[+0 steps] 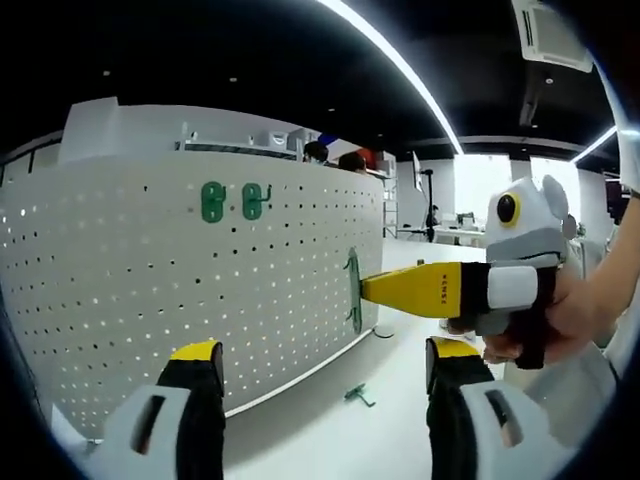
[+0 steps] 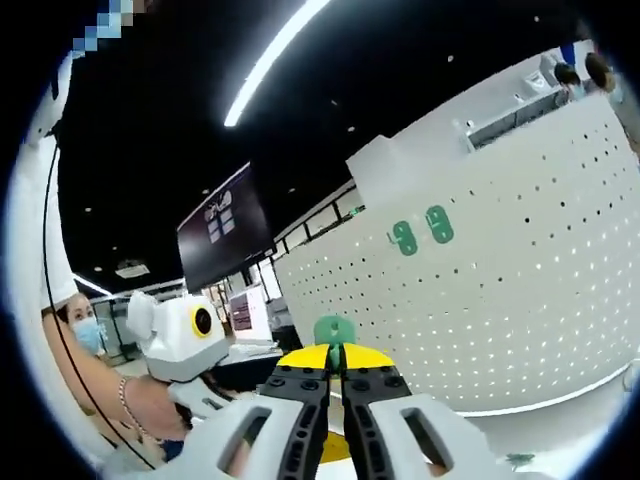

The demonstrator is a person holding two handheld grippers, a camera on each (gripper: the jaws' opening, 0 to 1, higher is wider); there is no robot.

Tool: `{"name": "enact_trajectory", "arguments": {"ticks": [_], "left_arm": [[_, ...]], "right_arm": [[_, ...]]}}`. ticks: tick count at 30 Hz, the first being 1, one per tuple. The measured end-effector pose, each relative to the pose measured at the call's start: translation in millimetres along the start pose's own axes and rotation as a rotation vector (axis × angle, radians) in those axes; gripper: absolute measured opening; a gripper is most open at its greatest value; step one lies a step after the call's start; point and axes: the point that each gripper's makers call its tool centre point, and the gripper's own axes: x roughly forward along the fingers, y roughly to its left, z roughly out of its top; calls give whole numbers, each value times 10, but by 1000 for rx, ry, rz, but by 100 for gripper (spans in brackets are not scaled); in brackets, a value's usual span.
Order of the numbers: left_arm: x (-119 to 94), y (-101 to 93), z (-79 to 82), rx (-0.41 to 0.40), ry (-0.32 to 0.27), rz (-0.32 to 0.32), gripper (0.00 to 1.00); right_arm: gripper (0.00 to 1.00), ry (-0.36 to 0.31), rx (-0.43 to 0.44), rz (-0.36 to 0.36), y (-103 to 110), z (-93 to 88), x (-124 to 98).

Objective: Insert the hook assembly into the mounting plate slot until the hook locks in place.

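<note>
A white pegboard mounting plate (image 1: 150, 290) (image 2: 500, 290) stands upright on the table. Two green hooks (image 1: 232, 201) (image 2: 421, 231) hang side by side near its top. My right gripper (image 1: 365, 290) (image 2: 335, 352) is shut on a third green hook (image 1: 353, 290) (image 2: 333, 329) and holds it flat against the board's right part; I cannot tell whether it sits in the holes. In the left gripper view my left gripper (image 1: 325, 355) stands open in front of the board, with nothing between its yellow-tipped fingers (image 1: 198, 353).
A loose green hook (image 1: 358, 396) lies on the white table (image 1: 330, 430) below the board's lower edge. A person's hand (image 1: 575, 310) holds the right gripper. People sit behind the board (image 1: 335, 155). A dark screen (image 2: 225, 225) hangs at the back.
</note>
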Motion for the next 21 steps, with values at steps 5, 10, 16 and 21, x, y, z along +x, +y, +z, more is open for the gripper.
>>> {"name": "enact_trajectory", "arguments": {"ticks": [5,10,16,21], "left_arm": [[-13,7,0,-2,-1,2,85],[-7,-5,-4,-5,3,-1,84],[-4,-5,1,-7,1,0,83],[-27,3,-9,1,4,4,82]], "right_arm": [[0,39,-179,-84,-113,-1,-29],[0,47,-161,-93,-146,-28,-34],[0,40,-144,-99,-175,-9,-27],[1,31,-143,-111,-235,56,4]]}}
